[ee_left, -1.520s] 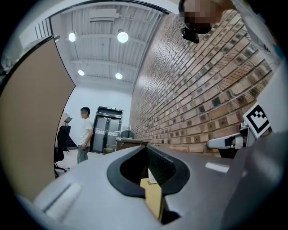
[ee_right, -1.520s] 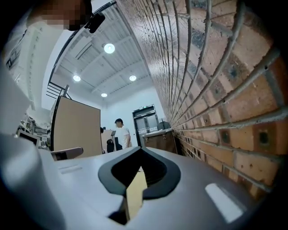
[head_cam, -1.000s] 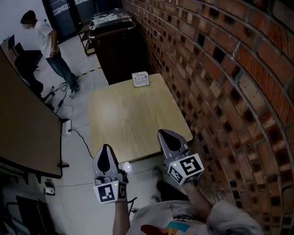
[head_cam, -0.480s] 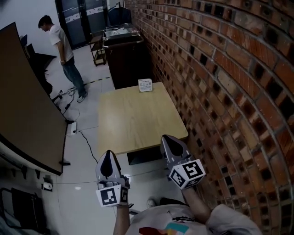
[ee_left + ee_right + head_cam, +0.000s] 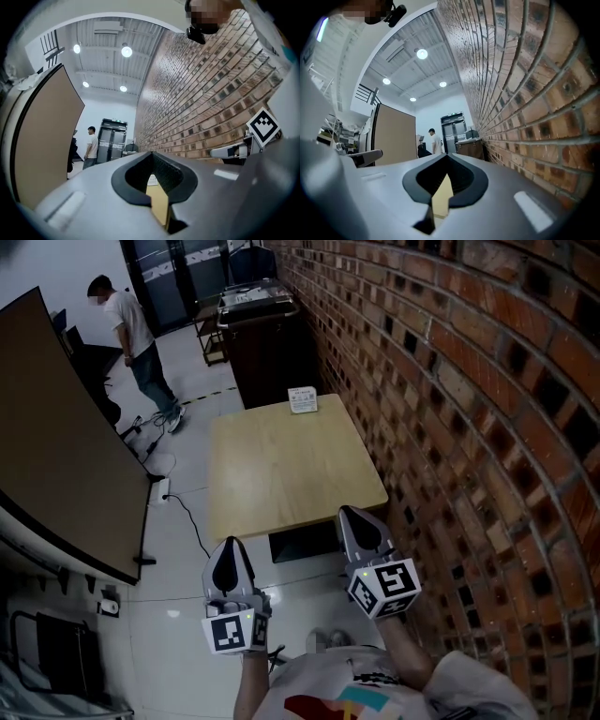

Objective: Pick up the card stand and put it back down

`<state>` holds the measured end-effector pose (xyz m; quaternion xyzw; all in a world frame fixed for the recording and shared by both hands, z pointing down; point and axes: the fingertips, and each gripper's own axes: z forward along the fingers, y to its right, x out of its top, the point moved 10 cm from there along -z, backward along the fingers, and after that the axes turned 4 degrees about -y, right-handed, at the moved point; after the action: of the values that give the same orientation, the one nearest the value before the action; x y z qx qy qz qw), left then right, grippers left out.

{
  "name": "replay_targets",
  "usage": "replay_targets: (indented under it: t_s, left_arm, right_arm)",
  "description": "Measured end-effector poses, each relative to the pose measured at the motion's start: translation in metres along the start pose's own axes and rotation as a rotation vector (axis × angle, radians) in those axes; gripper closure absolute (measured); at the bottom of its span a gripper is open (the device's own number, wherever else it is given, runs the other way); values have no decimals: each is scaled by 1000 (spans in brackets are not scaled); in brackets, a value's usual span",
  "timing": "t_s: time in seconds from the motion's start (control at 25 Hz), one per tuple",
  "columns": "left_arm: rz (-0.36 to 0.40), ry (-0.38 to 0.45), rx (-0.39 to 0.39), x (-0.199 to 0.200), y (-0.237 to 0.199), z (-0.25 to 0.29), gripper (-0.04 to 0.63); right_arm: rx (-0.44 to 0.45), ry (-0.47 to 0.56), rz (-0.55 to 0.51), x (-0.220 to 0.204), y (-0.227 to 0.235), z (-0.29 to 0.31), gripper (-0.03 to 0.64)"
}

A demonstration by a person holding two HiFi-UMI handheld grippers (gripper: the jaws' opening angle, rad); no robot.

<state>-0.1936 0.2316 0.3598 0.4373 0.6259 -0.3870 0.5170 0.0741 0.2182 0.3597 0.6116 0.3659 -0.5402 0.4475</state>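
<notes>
The card stand (image 5: pixel 303 400), a small white upright card, stands at the far edge of the light wooden table (image 5: pixel 281 465), close to the brick wall. My left gripper (image 5: pixel 230 544) and right gripper (image 5: pixel 352 513) are both shut and empty. They are held side by side over the floor, short of the table's near edge. In the left gripper view the card stand (image 5: pixel 152 180) shows small and far through the notch of the left gripper (image 5: pixel 151 153). In the right gripper view only a strip of table (image 5: pixel 440 201) shows beyond the right gripper (image 5: pixel 446 155).
A brick wall (image 5: pixel 450 409) runs along the table's right side. A dark cabinet (image 5: pixel 267 343) stands behind the table. A brown partition (image 5: pixel 66 437) is at the left, with cables (image 5: pixel 178 507) on the floor. A person (image 5: pixel 131 338) stands far back left.
Both grippers have drawn back from the table: the right one overlapped its near edge a second ago and now sits short of it. The table appears farther up the view. Jaws stayed shut.
</notes>
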Motion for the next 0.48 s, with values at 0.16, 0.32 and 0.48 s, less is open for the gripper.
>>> replay_targets:
  t_s: [0.16, 0.32, 0.48]
  left_arm:
    - [3, -6, 12, 0, 0, -4, 591]
    - [-2, -1, 32, 1, 0, -7, 591]
    - [-6, -10, 23, -3, 1, -11, 591]
  right_arm:
    - [10, -9, 6, -3, -3, -7, 617]
    - [24, -6, 1, -2, -5, -10, 617]
    - [26, -9, 8, -4, -5, -11, 617]
